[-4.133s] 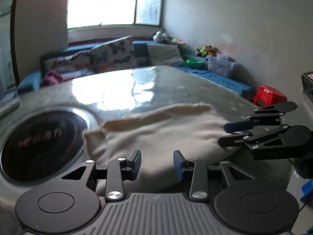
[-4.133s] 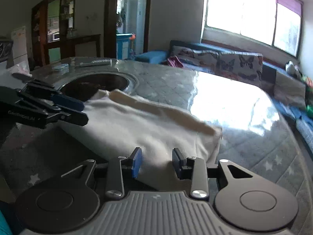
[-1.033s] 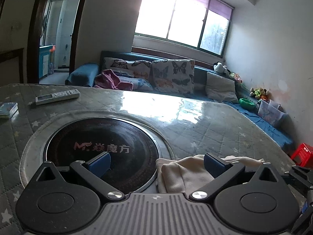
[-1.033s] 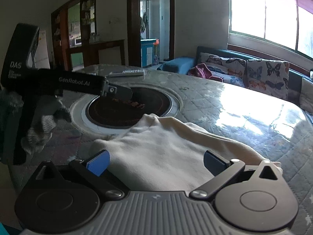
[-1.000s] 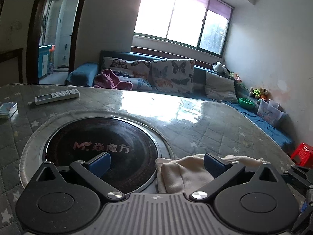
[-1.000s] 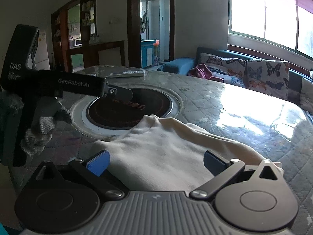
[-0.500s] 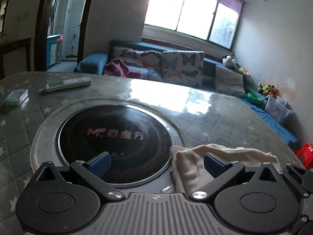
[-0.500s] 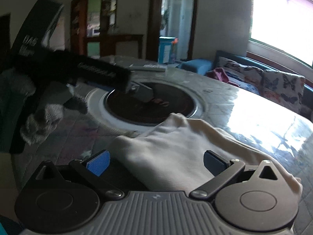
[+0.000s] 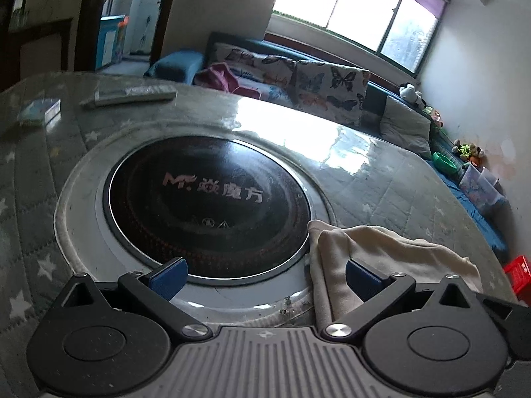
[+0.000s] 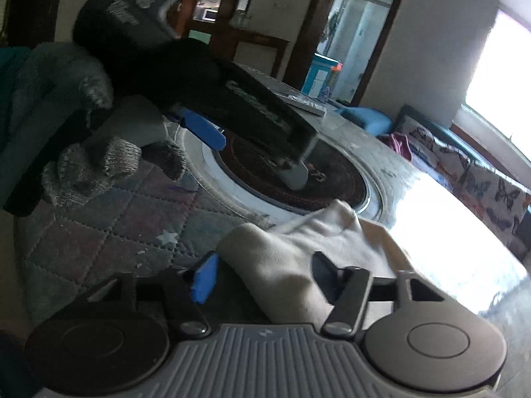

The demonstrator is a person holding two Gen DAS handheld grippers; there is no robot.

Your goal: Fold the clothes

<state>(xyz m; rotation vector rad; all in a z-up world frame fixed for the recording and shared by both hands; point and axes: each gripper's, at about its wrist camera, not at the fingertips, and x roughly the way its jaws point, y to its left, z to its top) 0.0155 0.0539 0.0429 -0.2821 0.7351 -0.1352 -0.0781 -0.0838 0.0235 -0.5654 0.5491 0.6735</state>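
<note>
Soft matt cloth garment (image 9: 391, 248); glossy glass cooktop (image 9: 205, 199).

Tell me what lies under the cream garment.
The cream garment rests on the quilted table cover, one corner reaching the pale rim around the dark cooktop. What lies beneath its folds is covered.

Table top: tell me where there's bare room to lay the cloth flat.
Free: the shiny stretch of table between the round black cooktop and the sofa, and the quilted strip left of the cream cloth. Crowded: the far left corner, with a remote and a small box.
</note>
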